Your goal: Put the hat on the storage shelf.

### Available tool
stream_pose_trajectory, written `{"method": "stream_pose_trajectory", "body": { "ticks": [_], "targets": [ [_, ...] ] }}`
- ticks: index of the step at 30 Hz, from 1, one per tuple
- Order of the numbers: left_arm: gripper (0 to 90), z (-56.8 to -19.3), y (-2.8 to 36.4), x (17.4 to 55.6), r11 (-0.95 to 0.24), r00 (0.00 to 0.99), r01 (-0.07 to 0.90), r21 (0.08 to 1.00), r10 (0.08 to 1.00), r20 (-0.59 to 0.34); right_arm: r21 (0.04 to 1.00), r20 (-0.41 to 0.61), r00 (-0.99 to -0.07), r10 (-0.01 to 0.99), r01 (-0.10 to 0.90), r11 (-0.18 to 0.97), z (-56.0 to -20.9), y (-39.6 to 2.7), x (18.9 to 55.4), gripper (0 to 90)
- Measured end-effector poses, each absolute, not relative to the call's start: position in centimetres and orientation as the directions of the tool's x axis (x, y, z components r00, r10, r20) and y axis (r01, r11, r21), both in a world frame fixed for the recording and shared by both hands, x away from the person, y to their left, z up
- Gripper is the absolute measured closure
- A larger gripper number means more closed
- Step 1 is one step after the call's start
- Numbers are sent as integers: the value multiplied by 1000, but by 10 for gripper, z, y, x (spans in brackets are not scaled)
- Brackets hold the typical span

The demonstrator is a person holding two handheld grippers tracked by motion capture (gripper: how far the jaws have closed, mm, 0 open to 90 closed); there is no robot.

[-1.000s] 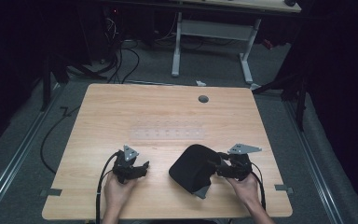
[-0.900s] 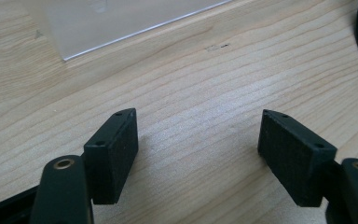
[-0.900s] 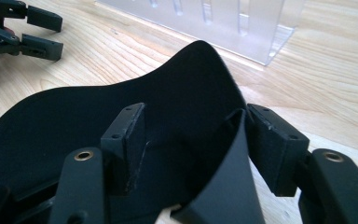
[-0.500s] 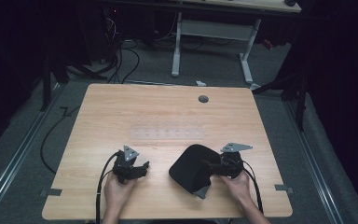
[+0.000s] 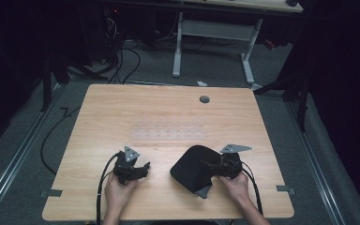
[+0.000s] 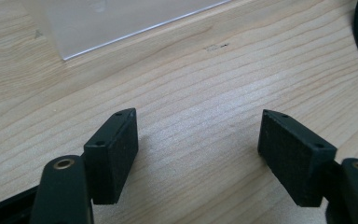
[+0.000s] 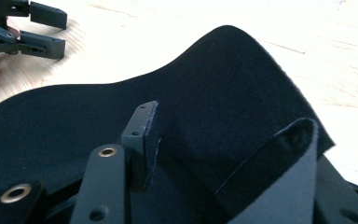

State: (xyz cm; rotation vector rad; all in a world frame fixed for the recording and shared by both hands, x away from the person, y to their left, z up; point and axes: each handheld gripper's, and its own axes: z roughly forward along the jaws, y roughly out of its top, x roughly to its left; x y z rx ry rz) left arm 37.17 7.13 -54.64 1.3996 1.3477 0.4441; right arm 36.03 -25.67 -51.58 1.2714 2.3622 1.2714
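Observation:
A black cloth (image 5: 193,166) lies on the wooden table (image 5: 168,108) at the front right, its near corner folded up to show a grey underside (image 5: 204,192). My right gripper (image 5: 214,167) sits on the cloth's right edge. In the right gripper view its jaws (image 7: 233,154) have just been closing: one pad (image 7: 142,135) rests on the cloth (image 7: 214,84), the other is hidden behind the raised fold (image 7: 284,196), and a wide gap is left. My left gripper (image 5: 143,169) rests on the table left of the cloth, open (image 6: 198,149) over bare wood.
A clear plastic sheet (image 5: 168,132) lies flat at the table's middle, its edge showing in the left gripper view (image 6: 112,23). A round cable hole (image 5: 204,99) is near the far edge. Cables trail from both grippers toward the front edge.
My right gripper has slid a little left and down onto the cloth's edge, and its jaws have narrowed around the fold. The left gripper has stayed put.

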Motion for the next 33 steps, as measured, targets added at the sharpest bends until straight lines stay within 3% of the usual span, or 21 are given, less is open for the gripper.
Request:
{"method": "stream_pose_trajectory", "body": {
  "ticks": [16,33],
  "targets": [
    [290,-546,71,372,235,285,466,853,873,-396,741,245,-666,705,598,306,-514,-257,358,698],
    [280,-547,71,372,234,285,466,853,873,-395,766,280,-694,664,578,281,-508,-259,352,806]
  ]
}}
